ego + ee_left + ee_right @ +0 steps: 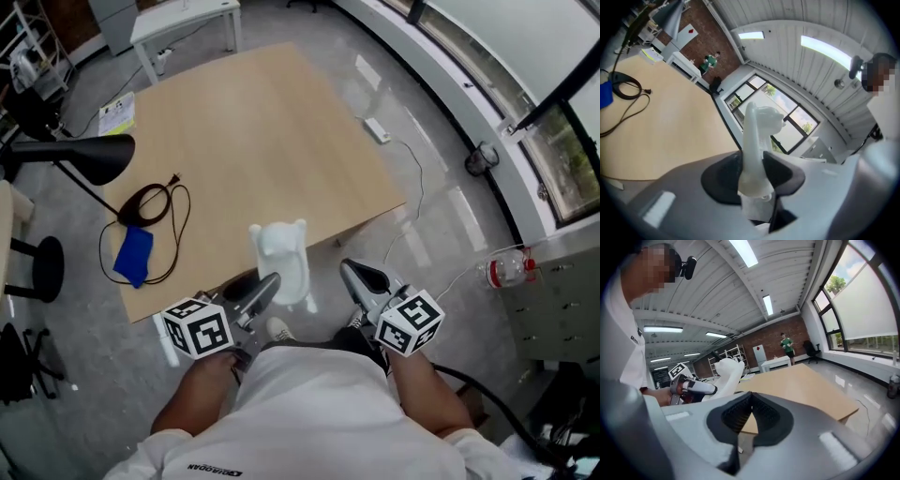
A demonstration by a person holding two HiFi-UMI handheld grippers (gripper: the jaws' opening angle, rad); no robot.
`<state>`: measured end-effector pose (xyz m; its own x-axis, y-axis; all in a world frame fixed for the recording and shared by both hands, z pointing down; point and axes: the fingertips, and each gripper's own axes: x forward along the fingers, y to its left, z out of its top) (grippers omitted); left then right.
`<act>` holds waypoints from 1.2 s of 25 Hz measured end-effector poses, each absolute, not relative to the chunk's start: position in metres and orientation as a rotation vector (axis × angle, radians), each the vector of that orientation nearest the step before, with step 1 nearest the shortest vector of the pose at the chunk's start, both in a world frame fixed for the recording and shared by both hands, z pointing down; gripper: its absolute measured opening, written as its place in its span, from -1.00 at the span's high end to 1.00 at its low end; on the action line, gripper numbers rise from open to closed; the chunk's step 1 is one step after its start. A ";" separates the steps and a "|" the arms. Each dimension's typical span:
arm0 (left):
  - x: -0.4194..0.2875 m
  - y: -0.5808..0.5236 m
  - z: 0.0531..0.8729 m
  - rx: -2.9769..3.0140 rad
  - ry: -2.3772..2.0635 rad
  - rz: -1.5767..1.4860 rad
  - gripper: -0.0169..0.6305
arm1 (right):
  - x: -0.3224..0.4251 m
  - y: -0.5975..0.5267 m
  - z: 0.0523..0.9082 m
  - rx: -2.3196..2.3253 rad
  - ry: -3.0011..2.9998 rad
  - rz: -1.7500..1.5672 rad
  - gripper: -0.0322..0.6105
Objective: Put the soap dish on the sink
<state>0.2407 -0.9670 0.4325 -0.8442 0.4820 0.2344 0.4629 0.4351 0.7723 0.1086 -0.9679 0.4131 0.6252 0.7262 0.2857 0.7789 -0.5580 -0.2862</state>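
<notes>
The white soap dish (284, 258) is held in the air over the near edge of the wooden table (253, 141), and it stands upright. My left gripper (265, 284) is shut on its lower part. In the left gripper view the soap dish (757, 136) rises from between the black pads of the left gripper (752, 161). My right gripper (361, 274) hangs just right of the dish, apart from it. Its jaw tips meet with nothing between them in the right gripper view (751, 397), where the soap dish (724, 376) shows at the left. No sink is in view.
On the table's left part lie a black desk lamp (94, 157), a coiled black cable (150, 202) and a blue cloth (133, 255). A power strip (378, 129) and a plastic bottle (506, 270) lie on the floor to the right. A white table (183, 23) stands far behind.
</notes>
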 end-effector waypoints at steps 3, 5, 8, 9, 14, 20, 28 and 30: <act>0.209 -0.961 0.435 0.751 2.696 1.442 0.47 | 0.074 -0.980 0.415 -2.388 -1.313 -0.187 0.89; 0.187 -0.958 0.435 0.684 2.733 1.450 0.47 | 0.050 -0.989 0.417 -2.339 -1.380 -0.179 0.89; 0.149 -0.953 0.434 0.588 2.788 1.460 0.47 | 0.010 -1.002 0.416 -2.267 -1.483 -0.148 0.89; 0.136 -0.953 0.433 0.558 2.800 1.470 0.47 | -0.003 -1.007 0.417 -2.242 -1.514 -0.134 0.89; 0.068 -0.957 0.430 0.433 2.883 1.493 0.48 | -0.068 -1.027 0.425 -2.138 -1.618 -0.063 0.89; -0.015 -0.957 0.422 0.349 2.937 1.503 0.48 | -0.145 -1.023 0.420 -2.117 -1.664 0.013 0.89; -0.129 -0.957 0.413 0.299 2.945 1.484 0.48 | -0.242 -1.019 0.405 -2.156 -1.691 0.074 0.89; -0.156 -0.959 0.408 0.272 2.936 1.495 0.48 | -0.265 -1.024 0.405 -2.131 -1.710 0.088 0.89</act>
<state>-0.1563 -0.9586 0.4084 -0.9731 0.0712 0.2192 0.2191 0.5801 0.7845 -0.2646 -1.0244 0.4054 0.2478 0.9479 0.2000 0.9224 -0.1677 -0.3480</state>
